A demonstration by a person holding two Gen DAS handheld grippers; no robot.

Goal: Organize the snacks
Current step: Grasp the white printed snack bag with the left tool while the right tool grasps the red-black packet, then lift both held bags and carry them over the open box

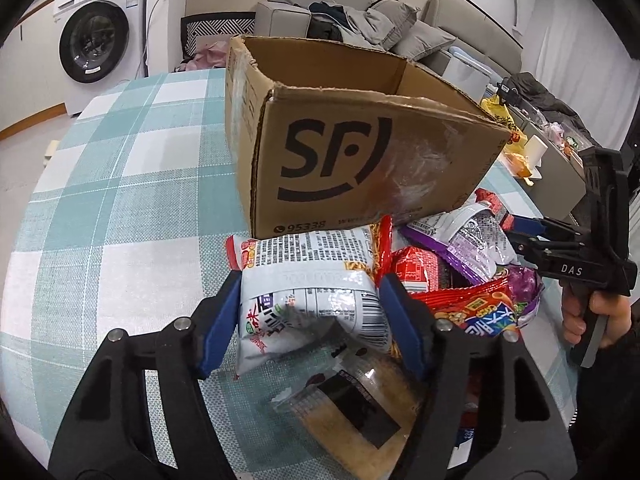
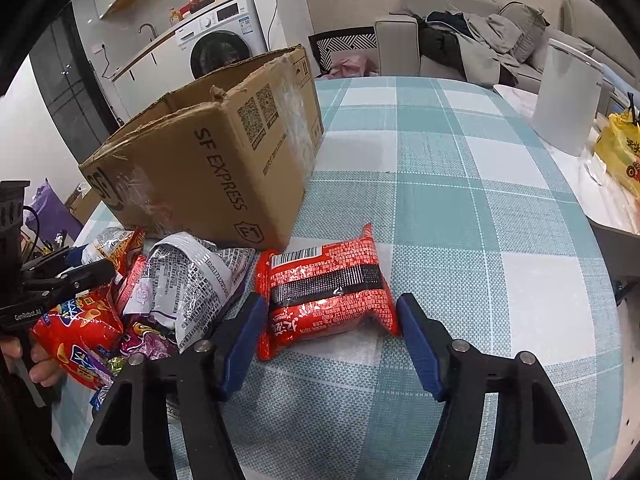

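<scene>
An open cardboard SF box (image 1: 360, 136) stands on the checked tablecloth; it also shows in the right wrist view (image 2: 208, 168). A pile of snack packets (image 1: 468, 276) lies in front of it. My left gripper (image 1: 310, 312) is shut on a white snack packet (image 1: 308, 300), its blue pads pressing both sides. My right gripper (image 2: 330, 320) is open around a red snack packet (image 2: 328, 288) lying flat on the table, pads just apart from its sides. The right gripper also shows at the right of the left wrist view (image 1: 532, 236).
A brown packet (image 1: 360, 412) lies under the left gripper. A white container (image 2: 564, 96) and a yellow bag (image 2: 620, 148) sit at the table's right edge. A washing machine (image 1: 100, 36) and a sofa (image 1: 360, 16) stand beyond the table.
</scene>
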